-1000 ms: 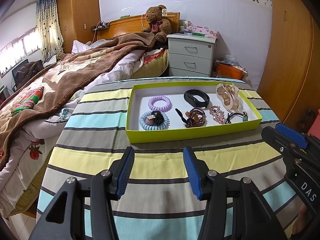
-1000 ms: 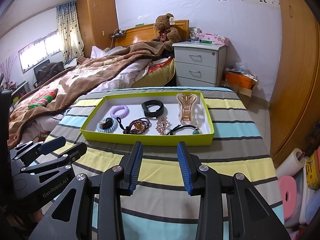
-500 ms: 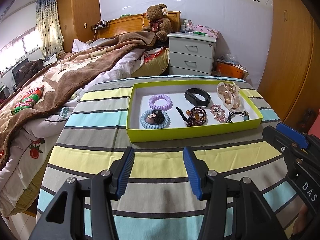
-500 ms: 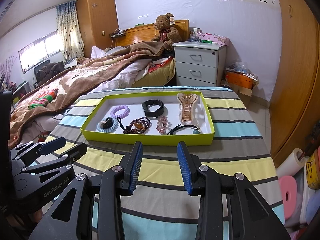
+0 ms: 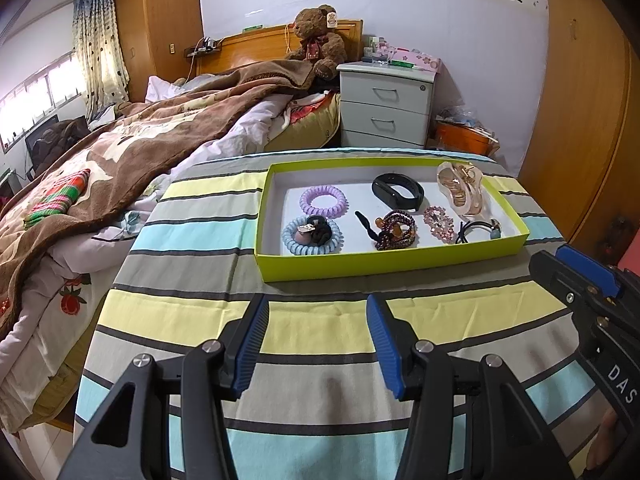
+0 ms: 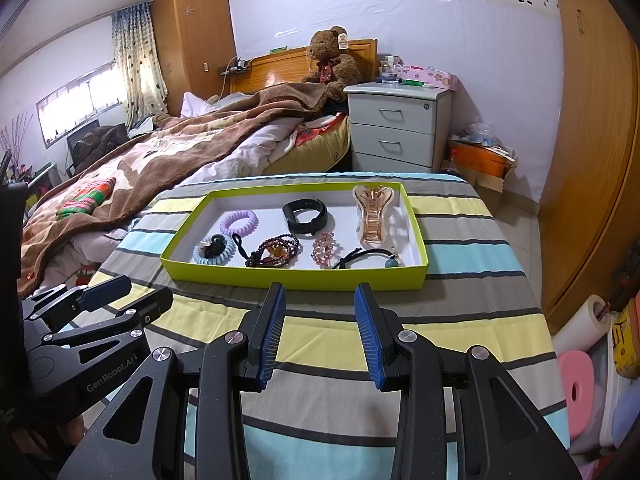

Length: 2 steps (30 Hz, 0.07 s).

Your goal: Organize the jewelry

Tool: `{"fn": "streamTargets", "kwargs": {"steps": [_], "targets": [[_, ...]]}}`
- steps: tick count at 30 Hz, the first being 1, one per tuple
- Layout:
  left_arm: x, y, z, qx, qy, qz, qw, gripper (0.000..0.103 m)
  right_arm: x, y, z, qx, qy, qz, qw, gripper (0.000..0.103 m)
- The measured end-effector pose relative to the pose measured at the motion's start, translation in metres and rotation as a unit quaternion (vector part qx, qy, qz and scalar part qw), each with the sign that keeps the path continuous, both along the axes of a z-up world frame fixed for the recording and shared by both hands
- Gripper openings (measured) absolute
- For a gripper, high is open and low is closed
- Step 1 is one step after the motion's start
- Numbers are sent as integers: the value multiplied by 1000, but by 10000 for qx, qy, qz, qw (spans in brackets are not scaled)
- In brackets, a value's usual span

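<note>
The striped tablecloth (image 5: 312, 320) was matt woven cloth, faintly creased. The lime-green tray (image 5: 384, 258) looked like matt cardboard with a white paper lining. In it, the purple spiral hair tie (image 5: 323, 201) was glossy plastic and the black band (image 5: 397, 191) smooth matt rubber. At upper right the wardrobe (image 6: 592, 128) showed polished wood.

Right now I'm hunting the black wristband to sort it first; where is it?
In both wrist views the black wristband lies at the back of the green tray, between the purple coil tie and the gold claw clip.
</note>
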State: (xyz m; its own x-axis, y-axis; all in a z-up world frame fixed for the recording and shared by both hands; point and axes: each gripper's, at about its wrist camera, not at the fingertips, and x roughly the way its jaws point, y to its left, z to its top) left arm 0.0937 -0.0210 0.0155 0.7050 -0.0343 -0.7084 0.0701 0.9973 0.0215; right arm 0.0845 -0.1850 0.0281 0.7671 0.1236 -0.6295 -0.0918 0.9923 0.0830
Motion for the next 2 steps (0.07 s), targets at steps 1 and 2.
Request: {"fn": "streamTargets", "kwargs": {"steps": [1, 2], "targets": [[0, 0, 0, -18, 9, -6, 10000, 53, 0, 0, 0, -3, 1, 4, 10000, 37], [0, 0, 0, -29, 13, -10, 10000, 53, 0, 0, 0, -5, 2, 3, 10000, 37]]}}
